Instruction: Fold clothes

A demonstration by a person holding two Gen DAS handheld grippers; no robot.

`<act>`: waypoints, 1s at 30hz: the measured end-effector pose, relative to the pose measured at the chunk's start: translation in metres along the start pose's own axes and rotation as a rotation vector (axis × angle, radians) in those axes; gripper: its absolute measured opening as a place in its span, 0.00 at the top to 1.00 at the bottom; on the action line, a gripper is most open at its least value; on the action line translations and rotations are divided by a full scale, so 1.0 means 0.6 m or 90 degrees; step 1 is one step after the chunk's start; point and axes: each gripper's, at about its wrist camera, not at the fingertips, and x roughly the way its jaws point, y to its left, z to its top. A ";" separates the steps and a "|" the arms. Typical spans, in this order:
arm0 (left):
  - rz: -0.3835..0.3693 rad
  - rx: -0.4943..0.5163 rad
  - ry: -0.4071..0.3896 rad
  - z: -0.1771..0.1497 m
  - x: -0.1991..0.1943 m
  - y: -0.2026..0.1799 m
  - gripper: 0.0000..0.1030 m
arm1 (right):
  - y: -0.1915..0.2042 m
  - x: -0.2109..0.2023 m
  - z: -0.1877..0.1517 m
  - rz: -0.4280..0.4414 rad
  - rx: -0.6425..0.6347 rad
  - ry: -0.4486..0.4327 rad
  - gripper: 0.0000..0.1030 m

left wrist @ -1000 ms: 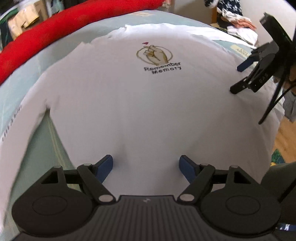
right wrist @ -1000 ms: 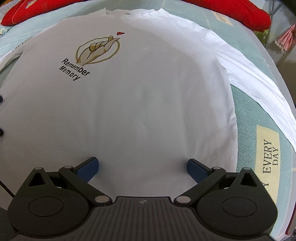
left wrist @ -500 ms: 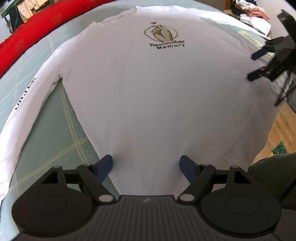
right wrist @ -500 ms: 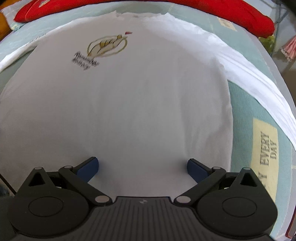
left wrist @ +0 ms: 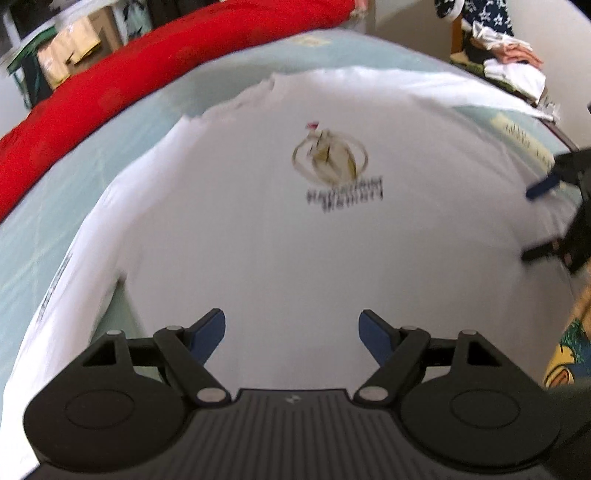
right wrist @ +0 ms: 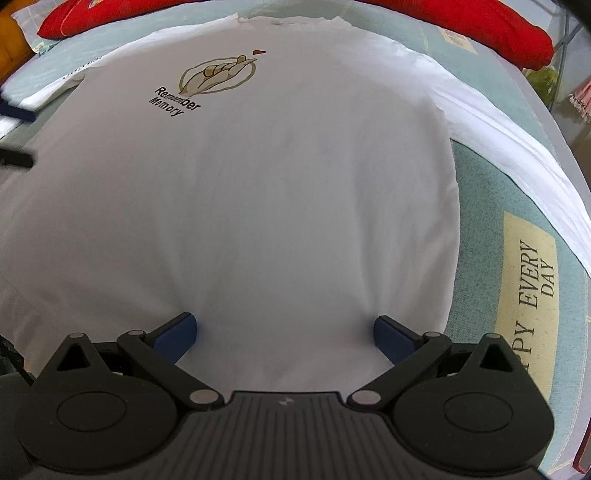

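Observation:
A white long-sleeved shirt [left wrist: 295,251] [right wrist: 258,192] with a hand print and "Remember Memory" lies flat, front up, on a pale green bed cover [left wrist: 51,221]. My left gripper [left wrist: 291,332] hovers open over the shirt's lower left part, nothing between its blue pads. Its fingertips show at the left edge of the right wrist view as the left gripper [right wrist: 16,136]. My right gripper [right wrist: 284,332] is open above the lower right hem area, holding nothing. In the blurred left wrist view the right gripper [left wrist: 539,221] appears at the right edge, jaws apart. Both sleeves [left wrist: 55,295] [right wrist: 517,155] lie spread outward.
A red blanket [left wrist: 129,81] [right wrist: 480,26] runs along the far side of the bed. A pile of clothes [left wrist: 509,62] sits beyond the bed's far right corner. A "HAPPY EVERY DAY" label [right wrist: 528,288] marks the cover near the right edge, with floor [left wrist: 576,332] beyond.
The left view swung toward the left sleeve, then back toward the chest print, and is now blurred. The right view shifted slightly over the shirt. Both grippers stayed open; the shirt has not moved.

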 end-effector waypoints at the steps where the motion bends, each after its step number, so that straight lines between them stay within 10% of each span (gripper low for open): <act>1: -0.005 -0.001 -0.006 0.008 0.010 -0.001 0.23 | 0.001 0.000 0.001 -0.001 0.001 0.001 0.00; 15: -0.029 -0.199 0.069 -0.030 0.039 0.091 0.23 | 0.000 0.012 -0.002 -0.012 0.010 -0.017 0.00; 24: -0.014 -0.173 -0.048 0.105 0.097 0.146 0.22 | 0.005 0.009 -0.006 -0.021 0.014 -0.030 0.00; 30: 0.029 -0.207 -0.012 0.127 0.162 0.181 0.21 | 0.007 0.008 -0.001 -0.023 0.015 -0.021 0.00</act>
